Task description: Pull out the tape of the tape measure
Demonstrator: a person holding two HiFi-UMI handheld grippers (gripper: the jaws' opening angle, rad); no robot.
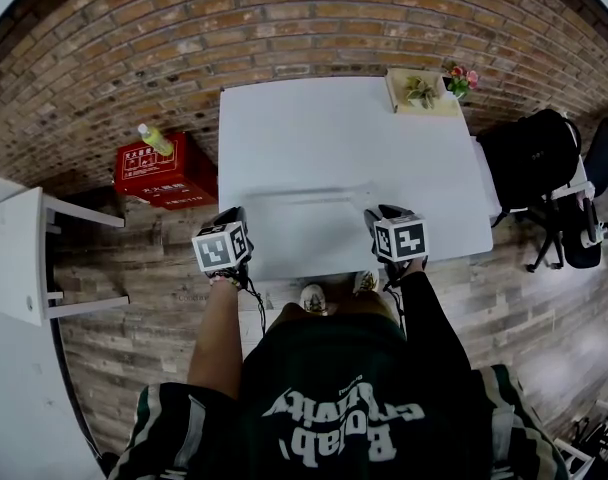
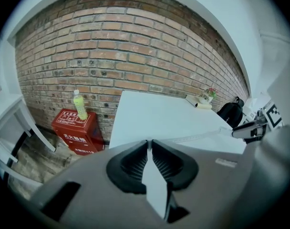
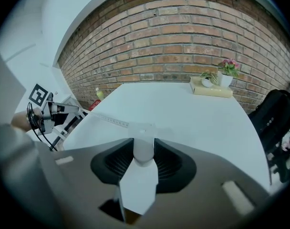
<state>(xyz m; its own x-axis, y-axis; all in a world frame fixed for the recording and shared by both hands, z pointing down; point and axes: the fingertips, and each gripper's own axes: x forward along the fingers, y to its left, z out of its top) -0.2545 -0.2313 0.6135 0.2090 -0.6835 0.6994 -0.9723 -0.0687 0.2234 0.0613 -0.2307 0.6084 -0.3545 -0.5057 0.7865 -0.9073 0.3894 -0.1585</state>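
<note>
A white tape measure case (image 3: 144, 149) sits between the pads of my right gripper (image 3: 144, 142), which is shut on it. Its thin white tape (image 3: 111, 121) runs left across the white table (image 3: 183, 109) to my left gripper (image 3: 52, 111). In the left gripper view the jaws of the left gripper (image 2: 149, 146) are nearly closed on the tape's end, and the tape (image 2: 197, 137) stretches right to the right gripper (image 2: 247, 129). From the head view both grippers, left (image 1: 236, 214) and right (image 1: 380, 214), hover over the table's near edge with the faint tape (image 1: 309, 194) between them.
A red box (image 1: 164, 171) with a yellow-green bottle (image 1: 154, 140) on it stands on the floor left of the table (image 1: 334, 128). A tan tray (image 1: 421, 93) with small plants sits at the far right corner. A black backpack (image 1: 529, 153) is to the right, a white shelf (image 1: 24, 258) to the left.
</note>
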